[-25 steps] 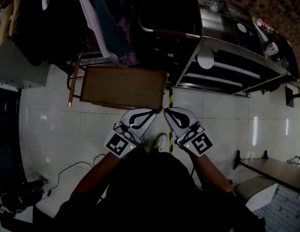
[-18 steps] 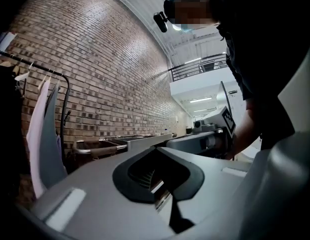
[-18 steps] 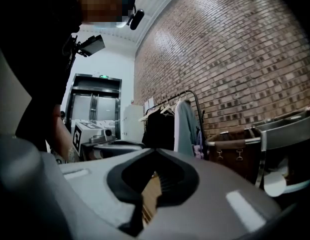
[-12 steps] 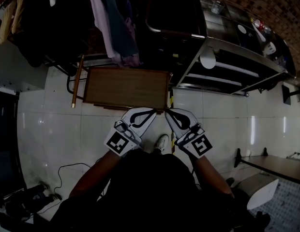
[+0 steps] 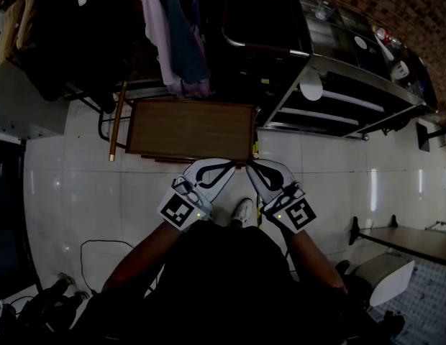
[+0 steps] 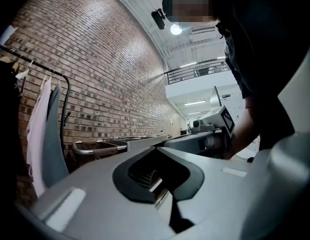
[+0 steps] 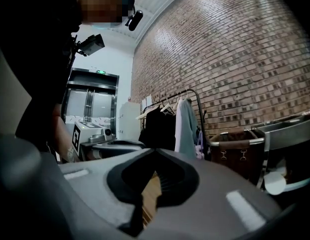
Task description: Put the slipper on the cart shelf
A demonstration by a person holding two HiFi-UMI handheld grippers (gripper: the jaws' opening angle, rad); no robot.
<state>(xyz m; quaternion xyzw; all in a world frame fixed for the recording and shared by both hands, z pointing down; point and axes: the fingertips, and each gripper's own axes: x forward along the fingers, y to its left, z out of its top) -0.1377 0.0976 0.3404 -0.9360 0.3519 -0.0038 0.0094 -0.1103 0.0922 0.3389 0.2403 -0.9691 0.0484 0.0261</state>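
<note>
No slipper shows in any view. In the head view a wooden-topped cart stands on the white tile floor just ahead of me. My left gripper and right gripper are held side by side at its near edge, tips angled toward each other. Both are shut, and neither holds anything. In the left gripper view the jaws meet with no gap, against a brick wall. It is the same in the right gripper view, where the shut jaws let a strip of wood show through their window.
A clothes rack with hanging garments stands behind the cart on the left. A steel shelf unit runs off to the right. A cable lies on the floor at left, and a low table at the right edge. My white shoe is between the grippers.
The cart and the clothes rack have slid slightly closer and to the right in the head view. Both grippers stay shut, side by side.
</note>
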